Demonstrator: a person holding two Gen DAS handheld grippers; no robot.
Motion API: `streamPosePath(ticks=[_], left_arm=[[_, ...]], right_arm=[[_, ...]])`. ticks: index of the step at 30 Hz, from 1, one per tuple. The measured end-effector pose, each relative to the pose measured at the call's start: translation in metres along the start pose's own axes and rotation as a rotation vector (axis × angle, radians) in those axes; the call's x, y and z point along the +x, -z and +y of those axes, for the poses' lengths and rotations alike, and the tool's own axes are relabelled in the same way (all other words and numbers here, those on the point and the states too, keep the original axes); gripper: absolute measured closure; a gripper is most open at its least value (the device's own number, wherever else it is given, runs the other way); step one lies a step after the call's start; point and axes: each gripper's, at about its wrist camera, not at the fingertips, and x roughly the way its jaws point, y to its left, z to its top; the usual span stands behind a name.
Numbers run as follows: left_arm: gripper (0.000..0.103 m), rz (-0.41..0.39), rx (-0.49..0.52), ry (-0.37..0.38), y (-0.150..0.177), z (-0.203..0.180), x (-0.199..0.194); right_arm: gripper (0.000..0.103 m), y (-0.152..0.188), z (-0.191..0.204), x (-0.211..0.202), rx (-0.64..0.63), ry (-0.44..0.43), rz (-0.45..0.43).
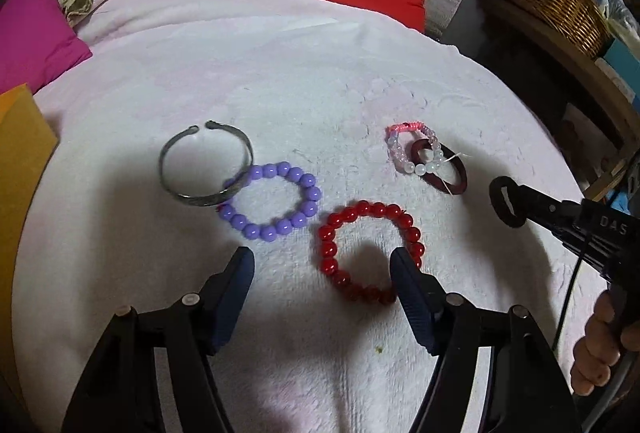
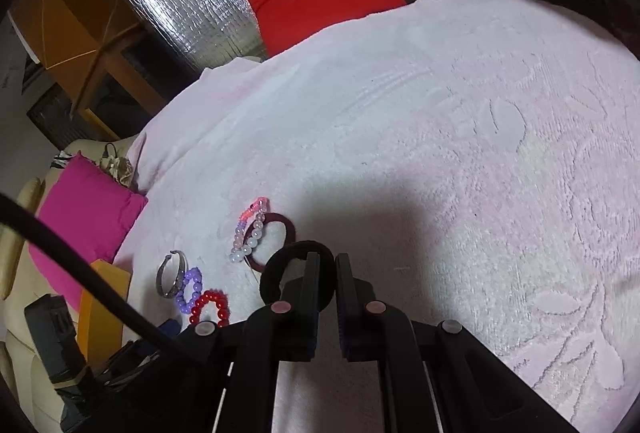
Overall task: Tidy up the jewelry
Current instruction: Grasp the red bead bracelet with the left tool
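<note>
The right gripper [image 2: 327,265] is pinching a black ring [image 2: 280,275] above the towel [image 2: 460,153]. The left gripper [image 1: 322,265] is hanging released, its right finger overlapping the red bracelet [image 1: 370,251] (purple bracelet [image 1: 272,201] ahead-left).

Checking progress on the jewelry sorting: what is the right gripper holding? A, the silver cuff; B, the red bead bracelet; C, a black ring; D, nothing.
C: the right gripper is shut on a black ring, held above the white towel.

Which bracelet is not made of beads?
The silver metal cuff, far left. It is one smooth band with an open gap, leaning on the purple bead bracelet.
</note>
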Motion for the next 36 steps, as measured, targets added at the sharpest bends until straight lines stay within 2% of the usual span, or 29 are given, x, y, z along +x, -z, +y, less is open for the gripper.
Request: streamPosePath(ticks=[2, 3, 6, 11, 19, 24, 36], left_arm=[[0.049, -0.008, 0.026, -0.017, 0.0, -0.005, 0.003], [0.062, -0.018, 0.044, -0.024, 0.0, -0.008, 0.003], [0.088, -0.03, 0.087, -0.009, 0.0, -0.014, 0.002], [0.094, -0.028, 0.091, 0.01, -0.001, -0.011, -0.005], [0.094, -0.075, 0.097, 0.002, 0.0, 0.004, -0.029], [0.094, -0.073, 0.056, 0.002, 0.0, 0.023, -0.036], [0.094, -0.084, 0.069, 0.001, 0.003, 0.038, -0.053]], right_arm=[[0.095, 0.001, -0.001, 0.0, -0.004, 0.002, 0.005], [0.095, 0.001, -0.002, 0.0, -0.003, 0.003, 0.005], [0.095, 0.001, -0.005, -0.001, 0.005, 0.004, 0.005], [0.095, 0.001, -0.002, -0.002, 0.006, -0.004, -0.001], [0.095, 0.003, 0.021, -0.002, -0.024, -0.051, -0.011], [0.095, 0.008, 0.033, 0.004, -0.031, -0.047, -0.001], [0.095, 0.013, 0.039, 0.013, -0.059, -0.037, 0.026]])
